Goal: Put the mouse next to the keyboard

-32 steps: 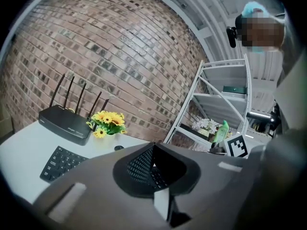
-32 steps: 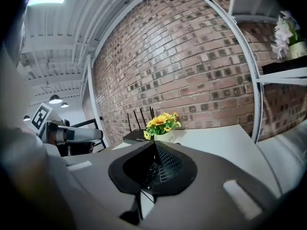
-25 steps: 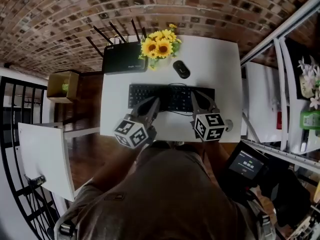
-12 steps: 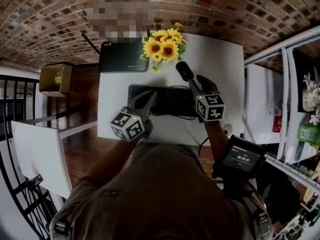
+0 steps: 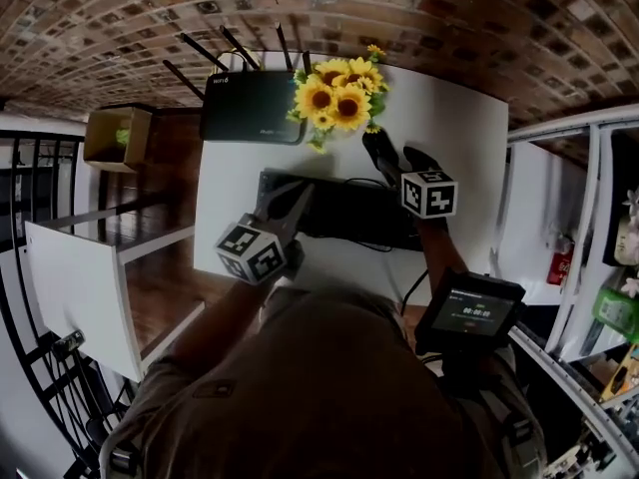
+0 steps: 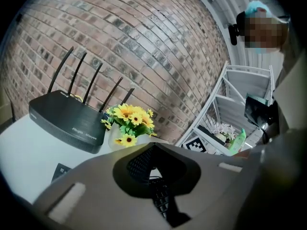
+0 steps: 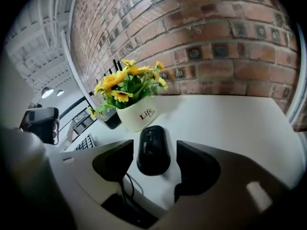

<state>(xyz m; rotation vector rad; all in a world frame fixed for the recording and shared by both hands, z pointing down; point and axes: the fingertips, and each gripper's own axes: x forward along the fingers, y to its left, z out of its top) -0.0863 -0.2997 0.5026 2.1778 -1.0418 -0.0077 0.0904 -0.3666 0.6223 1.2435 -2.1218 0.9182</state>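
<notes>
Change: the right gripper point(image 7: 154, 146) has left the near edge of the keyboard point(image 5: 349, 213) and reached across it to the far side of the table point(image 5: 449, 128); its jaws have just been opening.
Meaning for the task: the approach looks done and the grasp has not yet started, so the mouse has still to be picked up and carried.
Right gripper: jaws stand wide apart, one on each side of the mouse point(image 7: 153, 152); pale table shows between each pad and the mouse's flanks, so nothing is clamped.
Mouse: flat on the table, just in front of the white flower pot point(image 7: 139, 115), beyond the keyboard's far edge — not yet beside it.
Mouse relative to jaws: centred in the gap, its long axis along the line the gripper points, its near end level with the fingertips.
Left gripper point(image 5: 298, 196): jaws together with nothing in them, tips over the keyboard's left end.
Next move, as a judgement: close on the mouse's sides — the pot just behind leaves little room to push further forward.
</notes>
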